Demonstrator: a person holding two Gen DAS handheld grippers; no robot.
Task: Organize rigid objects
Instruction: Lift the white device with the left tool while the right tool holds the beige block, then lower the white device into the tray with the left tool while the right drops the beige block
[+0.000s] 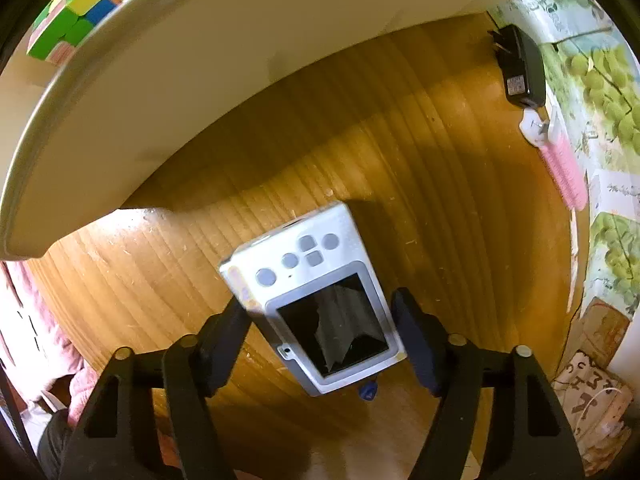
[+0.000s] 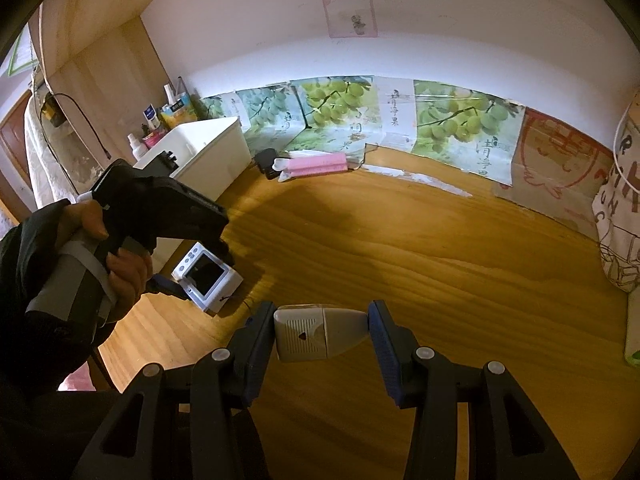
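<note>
A small white digital camera [image 1: 316, 300] lies screen-up on the wooden table [image 1: 440, 200], close to the white bin's [image 1: 160, 80] wall. My left gripper [image 1: 320, 304] points down over it with a finger on either long side. The left pad touches the camera's edge, while the right pad stands a sliver off it, so the jaws are open. In the right wrist view the camera [image 2: 208, 276] rests flat on the wood. My right gripper [image 2: 320, 312] is shut on a white and grey plug-in device [image 2: 316, 336], held above the table.
A multicoloured puzzle cube [image 1: 76, 12] sits inside the bin [image 2: 208, 148]. A black power adapter [image 2: 266, 162] and a pink ridged item [image 2: 316, 166] lie by the back wall. Bottles [image 2: 160, 120] stand behind the bin. A printed fabric bag [image 2: 620, 220] is at the right.
</note>
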